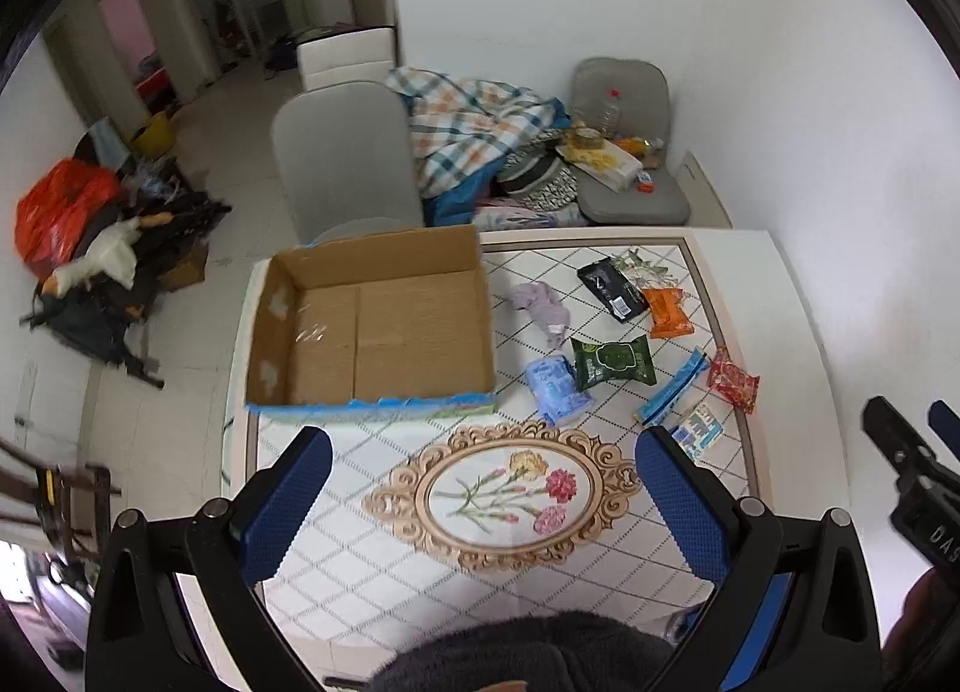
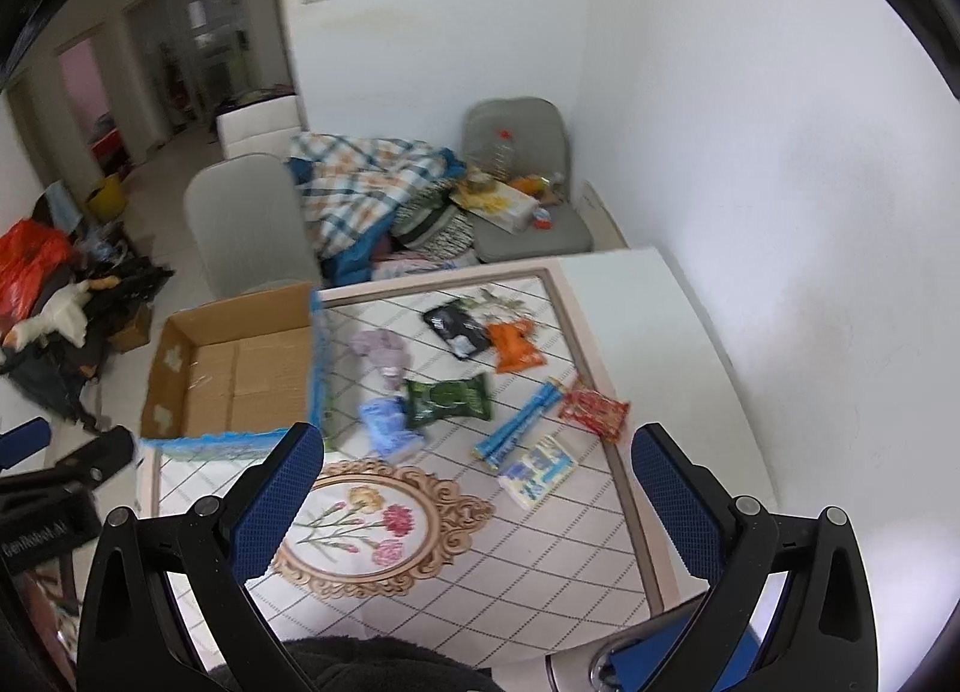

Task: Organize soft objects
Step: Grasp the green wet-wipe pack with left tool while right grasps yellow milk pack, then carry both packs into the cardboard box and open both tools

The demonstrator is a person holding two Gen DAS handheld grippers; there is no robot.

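An empty cardboard box (image 1: 384, 326) (image 2: 240, 374) stands on the table's far left. To its right lie soft items: a lilac cloth (image 1: 540, 305) (image 2: 384, 353), a blue packet (image 1: 555, 389) (image 2: 387, 425), a green pack (image 1: 612, 361) (image 2: 447, 399), a black pack (image 1: 612, 290) (image 2: 456, 329), an orange pack (image 1: 669, 311) (image 2: 516, 347), a red pack (image 1: 732, 380) (image 2: 594, 411), a blue stick pack (image 1: 672, 386) (image 2: 522, 425) and a small blue-white pack (image 1: 699, 431) (image 2: 540, 470). My left gripper (image 1: 483, 455) is open and empty above the near table. My right gripper (image 2: 477, 455) is open and empty too.
The table (image 1: 780, 332) (image 2: 678, 332) has a tiled top with a flower medallion (image 1: 510, 494) (image 2: 360, 524). A white wall runs along its right. Grey chairs (image 1: 348, 158) and a checked blanket (image 1: 474, 122) stand behind it. A pile of bags (image 1: 90, 236) lies on the floor at left.
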